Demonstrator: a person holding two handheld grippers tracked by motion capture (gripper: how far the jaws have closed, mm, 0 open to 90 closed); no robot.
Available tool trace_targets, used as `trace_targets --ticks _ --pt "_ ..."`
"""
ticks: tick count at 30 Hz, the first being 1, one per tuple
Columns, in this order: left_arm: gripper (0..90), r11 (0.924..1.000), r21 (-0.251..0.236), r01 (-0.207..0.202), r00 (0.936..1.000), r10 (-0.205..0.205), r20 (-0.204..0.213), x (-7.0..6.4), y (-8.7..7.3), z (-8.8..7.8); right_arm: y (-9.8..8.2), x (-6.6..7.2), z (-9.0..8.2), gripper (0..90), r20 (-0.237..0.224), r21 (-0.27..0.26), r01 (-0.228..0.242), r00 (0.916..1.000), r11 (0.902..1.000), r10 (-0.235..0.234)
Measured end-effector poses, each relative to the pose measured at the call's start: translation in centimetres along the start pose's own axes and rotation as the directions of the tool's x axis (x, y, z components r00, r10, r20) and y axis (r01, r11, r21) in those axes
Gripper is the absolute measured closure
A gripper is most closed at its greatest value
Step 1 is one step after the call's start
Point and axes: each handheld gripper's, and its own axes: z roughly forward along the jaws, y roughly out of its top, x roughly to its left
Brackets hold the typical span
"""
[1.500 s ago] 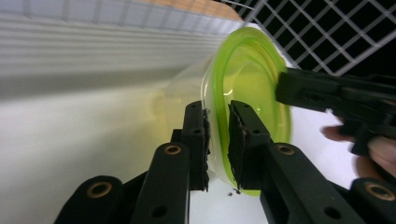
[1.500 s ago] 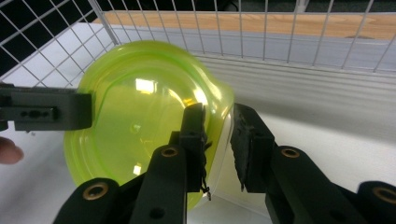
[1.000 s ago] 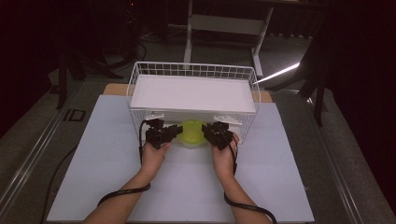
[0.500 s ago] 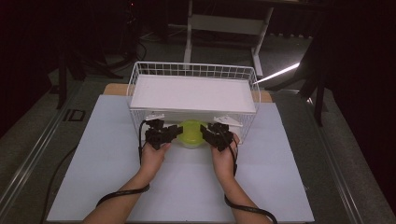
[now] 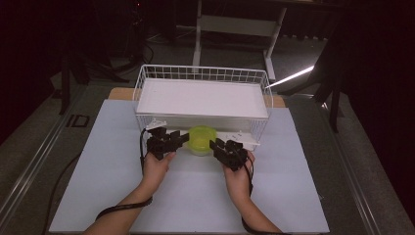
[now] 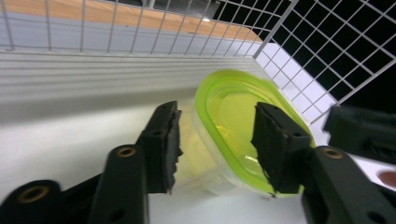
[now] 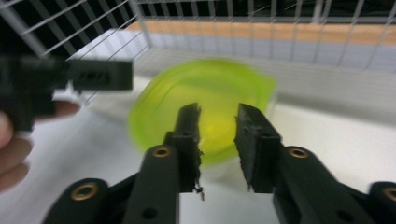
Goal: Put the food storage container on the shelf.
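Dark floor and furniture legs are surrounding a pale table sheet (image 5: 195,196), and I am working at its far middle, just in front of a white wire basket (image 5: 203,78) that is sitting with a flat white board inside. Between my two tools a clear container with a lime-green lid (image 5: 201,138) is resting on the sheet, close against the basket's near wall. My left gripper (image 5: 180,140) is straddling the lid's edge with its jaws half apart; they have just been opening, and the pads are standing clear of the plastic on both sides, so nothing is being gripped. My right gripper (image 5: 215,145) is pulling back slightly, its jaws set narrow after just closing a little, empty, with the container (image 7: 205,112) lying beyond their tips. I am judging this as a release or a regrip. To do it well, I am thinking of keeping the left jaws level with the rim, closing squarely on lid and wall together, and holding the right tool off the lid until that grip is firm.
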Motion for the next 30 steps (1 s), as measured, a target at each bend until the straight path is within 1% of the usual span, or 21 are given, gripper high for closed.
trace_targets --ticks 1,2,3,4,5,7,8,9,10,12,13,15,16,18,21,22,24,26,28,30 --pt "43.9 0.9999 -0.009 -0.01 0.9999 0.01 0.007 -0.1 -0.1 -0.3 -0.4 0.3 -0.2 72.5 -0.008 0.011 0.009 0.9999 0.9999 -0.008" --pt "40.9 0.9996 -0.012 -0.024 0.9997 0.024 -0.008 -0.2 -0.2 -0.5 -0.7 0.5 -0.3 72.5 -0.015 0.02 0.024 0.9996 0.9995 -0.023" --pt "40.7 0.9993 -0.015 -0.034 0.9994 0.034 -0.012 -0.3 -0.3 -0.8 -1.0 0.7 -0.5 73.4 -0.016 0.023 0.029 0.9995 0.9993 -0.029" --pt "36.6 0.9987 -0.029 -0.043 0.999 0.043 0.01 -0.2 -0.5 -1.1 -1.3 0.8 -0.6 75.5 -0.018 0.03 0.024 0.9996 0.9993 -0.023" --pt "30.5 0.9979 -0.046 -0.045 0.9988 0.046 0.016 -0.3 -0.6 -1.5 -1.6 0.9 -0.7 75.7 -0.024 0.041 0.026 0.9994 0.9988 -0.025" --pt "25.7 0.9971 -0.057 -0.05 0.9979 0.052 0.038 -0.2 -0.7 -2.0 -2.2 1.0 -0.7 81.9 -0.024 0.061 0.046 0.9987 0.997 -0.045" --pt "23.4 0.9969 -0.057 -0.054 0.9976 0.056 0.039 -0.2 -0.7 -2.2 -2.4 1.0 -0.6 83.8 -0.026 0.071 0.046 0.9987 0.9964 -0.045" --pt "19.6 0.9968 -0.058 -0.055 0.9975 0.057 0.041 -0.3 -0.7 -2.4 -2.7 1.0 -0.5 88.9 -0.024 0.083 0.035 0.9992 0.9959 -0.034" --pt "15.6 0.9968 -0.058 -0.054 0.997 0.057 0.052 -0.3 -0.9 -2.6 -2.8 1.0 -0.3 89.8 -0.023 0.099 0.029 0.9994 0.9946 -0.027" --pt "14.5 0.9964 -0.067 -0.051 0.9962 0.056 0.067 -0.3 -1.1 -3.1 -3.1 1.1 0.2 89.9 -0.021 0.114 0.024 0.9995 0.9932 -0.022" --pt "12.6 0.9964 -0.067 -0.053 0.9954 0.058 0.077 -0.2 -1.3 -3.4 -3.2 1.2 0.3 90.0 -0.021 0.122 0.025 0.9995 0.9922 -0.023" --pt "1.4 0.9952 -0.065 -0.074 0.9929 0.08 0.088 -0.2 -1.6 -3.8 -3.4 1.4 0.8 90.0 -0.028 0.14 0.027 0.9993 0.9897 -0.023" --pt "1.4 0.9947 -0.06 -0.084 0.9914 0.089 0.096 -0.1 -1.7 -4.2 -3.4 1.6 1.0 90.0 -0.028 0.143 0.031 0.9993 0.9893 -0.027" --pt "1.4 0.9928 -0.067 -0.1 0.9911 0.105 0.082 0.0 -2.1 -4.9 -3.4 1.8 1.5 90.0 -0.034 0.152 0.033 0.999 0.9878 -0.028" --pt "1.4 0.9917 -0.091 -0.091 0.9921 0.098 0.078 0.3 -2.9 -6.1 -3.3 2.0 2.2 89.9 -0.025 0.15 0.039 0.9991 0.9879 -0.036" --pt "1.4 0.9915 -0.104 -0.079 0.9931 0.087 0.078 0.4 -3.1 -6.5 -3.2 1.9 2.4 89.9 -0.018 0.149 0.034 0.9993 0.9882 -0.031" --pt "1.4 0.9901 -0.134 -0.042 0.9943 0.055 0.092 0.8 -3.6 -7.3 -3.0 1.7 2.8 89.9 -0.01 0.149 0.029 0.9996 0.9884 -0.028" --pt "1.4 0.9895 -0.142 -0.023 0.9954 0.036 0.089 1.1 -4.0 -7.8 -2.9 1.6 3.1 89.9 -0.001 0.143 0.02 0.9998 0.9895 -0.02" --pt "1.4 0.9897 -0.138 -0.04 0.9964 0.05 0.069 1.2 -4.4 -8.1 -2.6 1.5 3.4 89.8 0.004 0.14 0.018 0.9998 0.99 -0.019" --pt "1.4 0.9886 -0.141 -0.052 0.9959 0.062 0.066 1.3 -4.9 -8.4 -2.4 1.4 3.7 89.8 0.006 0.14 0.008 0.9999 0.9901 -0.008"
